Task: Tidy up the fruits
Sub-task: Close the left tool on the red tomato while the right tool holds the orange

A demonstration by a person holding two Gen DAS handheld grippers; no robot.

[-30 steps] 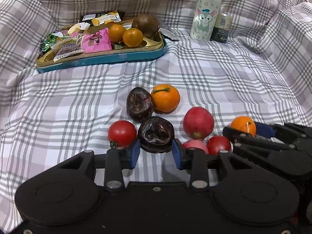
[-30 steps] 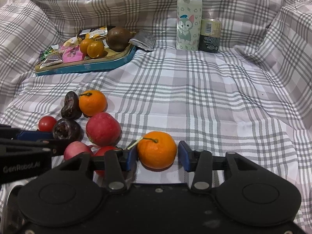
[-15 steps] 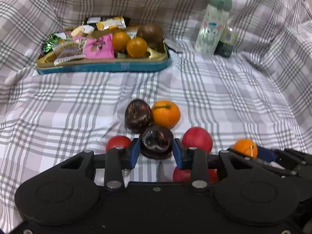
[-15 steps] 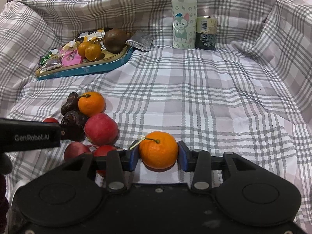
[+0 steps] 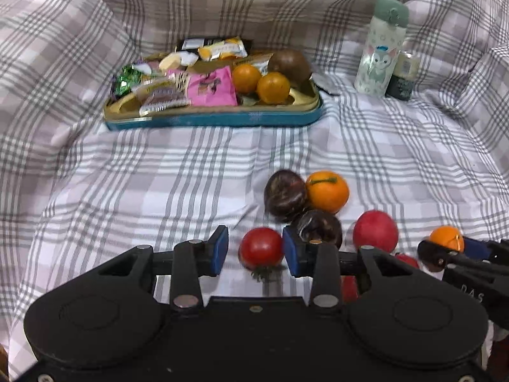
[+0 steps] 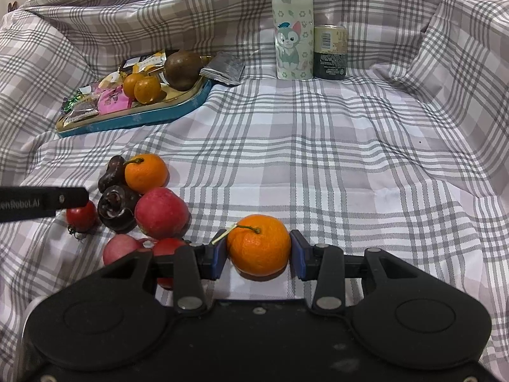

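Right wrist: rumpled plaid cloth [image 6: 318, 159]

The left tongs [image 5: 255, 251], which framed the dark wrinkled fruit [image 5: 319, 228] a second ago, now sit to its left and frame the red tomato [image 5: 261, 248]. The right tongs [image 6: 258, 256] now press both pads against the mandarin [image 6: 258, 245].

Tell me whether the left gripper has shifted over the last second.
Yes. The left gripper has moved left: it framed the dark fruit before, and now brackets the red tomato, jaws open.
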